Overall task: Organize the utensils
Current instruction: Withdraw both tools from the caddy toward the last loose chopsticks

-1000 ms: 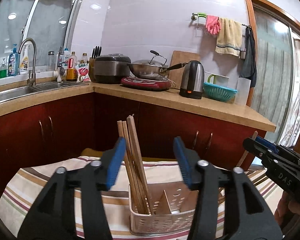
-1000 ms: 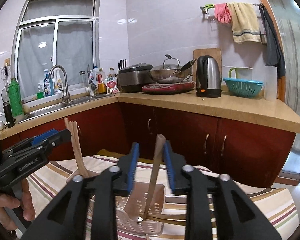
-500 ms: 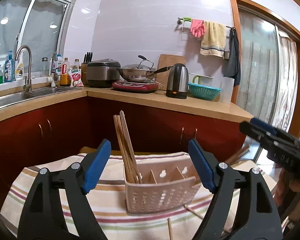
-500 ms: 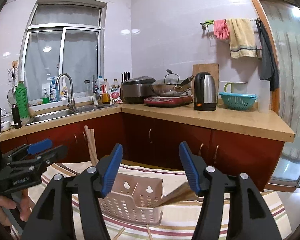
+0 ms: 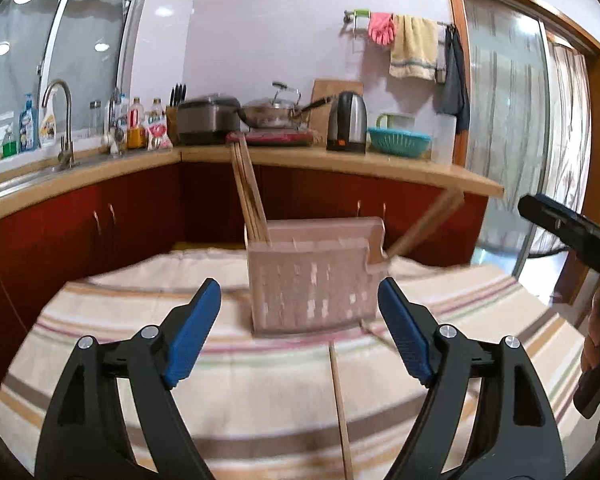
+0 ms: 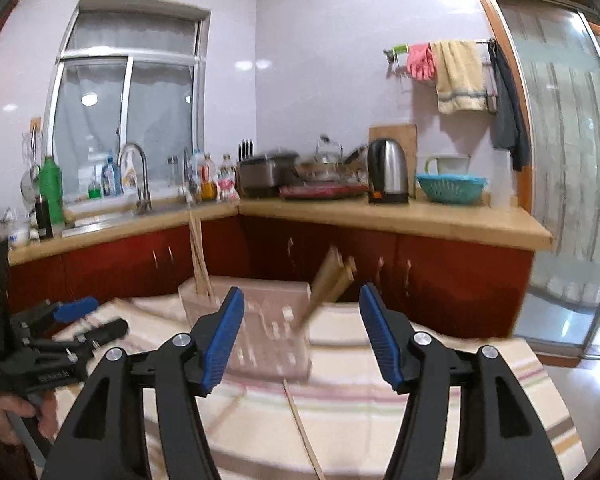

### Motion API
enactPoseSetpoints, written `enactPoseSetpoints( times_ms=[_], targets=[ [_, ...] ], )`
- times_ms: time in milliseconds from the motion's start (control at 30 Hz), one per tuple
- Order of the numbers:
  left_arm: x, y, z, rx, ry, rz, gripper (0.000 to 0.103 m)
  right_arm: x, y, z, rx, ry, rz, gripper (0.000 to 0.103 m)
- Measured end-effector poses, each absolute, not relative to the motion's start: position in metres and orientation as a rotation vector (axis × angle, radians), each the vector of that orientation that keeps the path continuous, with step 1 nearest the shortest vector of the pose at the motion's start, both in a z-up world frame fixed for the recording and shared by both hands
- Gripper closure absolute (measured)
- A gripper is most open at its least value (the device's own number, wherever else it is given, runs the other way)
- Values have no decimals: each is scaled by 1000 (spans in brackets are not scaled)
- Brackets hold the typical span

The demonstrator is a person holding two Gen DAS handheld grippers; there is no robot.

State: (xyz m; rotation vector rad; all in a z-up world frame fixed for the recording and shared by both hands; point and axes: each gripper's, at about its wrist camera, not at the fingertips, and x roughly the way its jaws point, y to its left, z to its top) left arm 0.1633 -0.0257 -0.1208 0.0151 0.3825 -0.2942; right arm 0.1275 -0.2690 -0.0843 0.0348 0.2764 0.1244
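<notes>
Kitchen corner behind, striped tablecloth (image 5: pixel 100 344) underfoot of everything. Both grippers now pulled back from the utensil caddy (image 5: pixel 312 280), which a second ago sat right between the fingers and now stands well ahead of them. Left gripper (image 5: pixel 300 328) spread wide, nothing between the blue pads; right gripper (image 6: pixel 302 332) likewise released, empty. Bundle of chopsticks (image 5: pixel 249 196) standing in the caddy's far-left compartment, ahead and slightly left of the left gripper. Wooden spatula handles (image 6: pixel 328 284), earlier pinched by the right gripper, now leaning out of the caddy's right end, ahead of the right gripper. Means two deliveries look done and both tools are free. Still one loose chopstick (image 5: pixel 340 408) lying flat on the cloth just beyond the left gripper, probably next to collect.
</notes>
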Motion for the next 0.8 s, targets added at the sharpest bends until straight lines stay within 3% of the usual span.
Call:
enactPoseSetpoints(
  times_ms=[300, 733, 800],
  targets=[
    [126, -21, -178, 7, 520, -276, 24, 105, -283, -171, 39, 522, 93, 54],
    [104, -27, -224, 19, 663, -279, 24, 115, -286, -224, 61, 760, 88, 64],
    [104, -28, -228, 19, 679, -282, 24, 116, -287, -230, 62, 791, 86, 75]
  ],
)
